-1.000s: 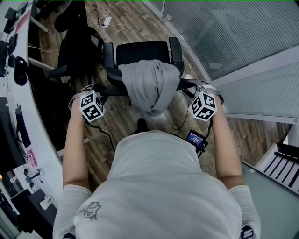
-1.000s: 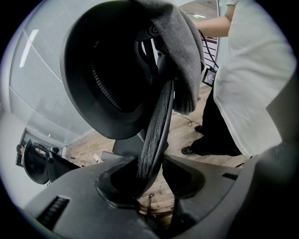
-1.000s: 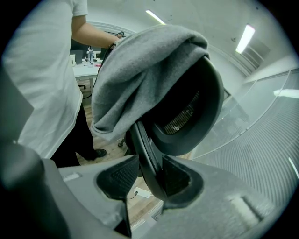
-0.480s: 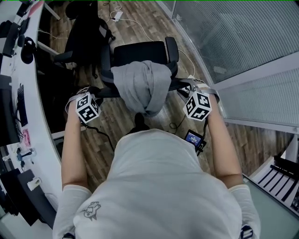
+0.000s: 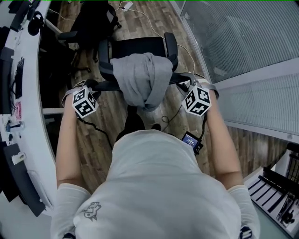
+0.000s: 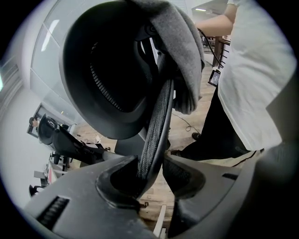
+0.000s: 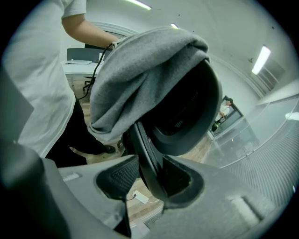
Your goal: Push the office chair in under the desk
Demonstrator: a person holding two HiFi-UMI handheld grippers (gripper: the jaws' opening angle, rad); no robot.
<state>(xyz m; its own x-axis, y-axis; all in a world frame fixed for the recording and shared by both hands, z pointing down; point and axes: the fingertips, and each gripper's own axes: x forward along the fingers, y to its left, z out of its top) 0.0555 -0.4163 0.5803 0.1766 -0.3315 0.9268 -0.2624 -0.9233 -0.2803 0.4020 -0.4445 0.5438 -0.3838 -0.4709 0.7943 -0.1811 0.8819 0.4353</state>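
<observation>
Nearest the camera, a person's white T-shirt (image 5: 154, 186) fills the lower part of the head view, with both forearms stretched forward. The left gripper (image 6: 156, 163) is closed on the left rim of the backrest (image 6: 156, 116), which is pinched between its pads. The right gripper (image 7: 149, 168) is placed over the right rim. Its jaws are opening, and the rim lies against one pad with a gap at the other. Both grippers are kept at the same spots on the backrest as a second ago.

A grey sweatshirt (image 5: 142, 79) is draped over the top of the backrest. The black office chair (image 5: 140, 46) stands on the wood-plank floor (image 5: 105, 121), out from the curved edge of the white curved desk (image 5: 32, 121) and not under it. Beyond it, a second black chair (image 5: 93, 23) and a white power adapter (image 5: 126, 5) are now seen closer to the view's top edge, and farther from the seat than before.
</observation>
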